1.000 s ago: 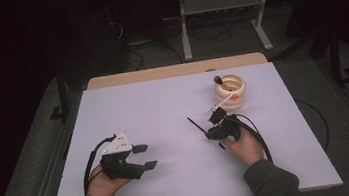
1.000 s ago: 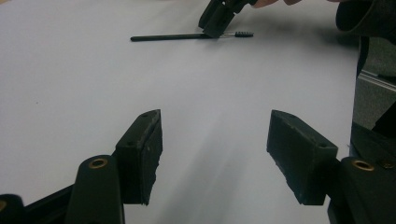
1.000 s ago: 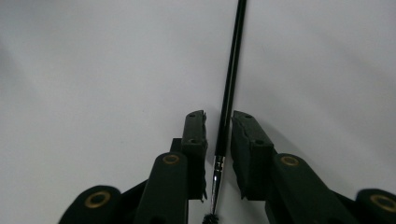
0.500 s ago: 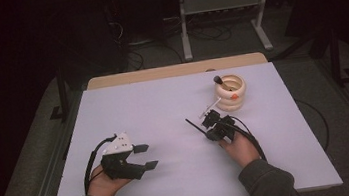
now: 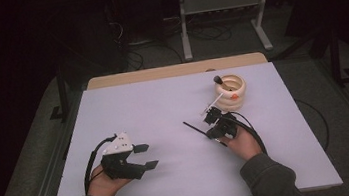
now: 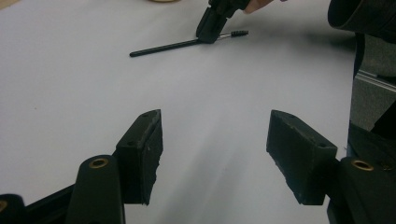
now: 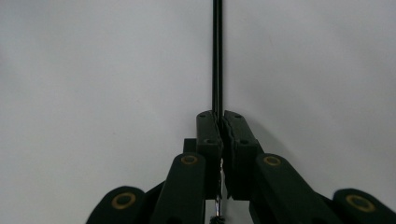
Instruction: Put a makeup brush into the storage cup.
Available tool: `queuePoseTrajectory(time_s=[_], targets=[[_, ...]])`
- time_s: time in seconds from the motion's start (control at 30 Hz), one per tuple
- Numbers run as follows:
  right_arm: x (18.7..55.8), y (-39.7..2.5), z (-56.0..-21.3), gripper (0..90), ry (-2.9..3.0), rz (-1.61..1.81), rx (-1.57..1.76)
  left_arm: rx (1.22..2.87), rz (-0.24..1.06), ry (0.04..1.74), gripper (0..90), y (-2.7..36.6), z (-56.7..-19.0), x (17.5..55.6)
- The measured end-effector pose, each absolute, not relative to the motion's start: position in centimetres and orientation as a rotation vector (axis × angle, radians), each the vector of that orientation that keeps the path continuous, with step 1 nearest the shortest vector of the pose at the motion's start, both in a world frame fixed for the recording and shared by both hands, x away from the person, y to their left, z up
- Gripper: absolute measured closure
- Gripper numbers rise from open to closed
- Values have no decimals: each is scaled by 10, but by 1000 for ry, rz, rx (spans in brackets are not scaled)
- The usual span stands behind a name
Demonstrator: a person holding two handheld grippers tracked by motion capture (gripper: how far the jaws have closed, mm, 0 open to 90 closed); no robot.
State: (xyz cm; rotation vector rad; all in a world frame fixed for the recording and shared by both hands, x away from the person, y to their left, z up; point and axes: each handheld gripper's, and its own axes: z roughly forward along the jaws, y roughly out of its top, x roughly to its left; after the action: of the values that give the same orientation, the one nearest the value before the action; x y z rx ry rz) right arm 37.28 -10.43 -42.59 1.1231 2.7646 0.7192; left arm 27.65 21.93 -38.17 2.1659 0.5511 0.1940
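Right gripper [image 5: 205, 126] clenched on thin black brush [image 5: 192, 126], held low over mid-table just near of holder [image 5: 230, 91]; left gripper [image 5: 145, 156] agape, idle; transfer step, next needs placing brush down.

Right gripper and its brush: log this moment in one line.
right gripper: shut on thin black brush | left gripper: open, holds nothing | cup: behind right gripper, holds another brush

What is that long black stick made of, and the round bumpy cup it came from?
The black stick looks like smooth plastic, slightly glossy, with a thin silvery metal neck and a bristly tip, so probably a small brush; the right gripper pinches it. The cup looks like cream ceramic or plastic, ribbed in rings; I can't say which.
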Motion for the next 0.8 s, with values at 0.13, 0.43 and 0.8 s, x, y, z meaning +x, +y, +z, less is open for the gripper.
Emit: queuePoseTrajectory(time_s=[0.13,0.43,0.8], targets=[[371,-107,-423,851,2779,779,1104,2166,198,547,359,219,-381,276],[366,-114,-411,851,2798,946,1069,2165,195,546,362,218,-380,276],[348,-110,-386,850,2869,1025,890,2164,190,524,372,217,-377,278]])
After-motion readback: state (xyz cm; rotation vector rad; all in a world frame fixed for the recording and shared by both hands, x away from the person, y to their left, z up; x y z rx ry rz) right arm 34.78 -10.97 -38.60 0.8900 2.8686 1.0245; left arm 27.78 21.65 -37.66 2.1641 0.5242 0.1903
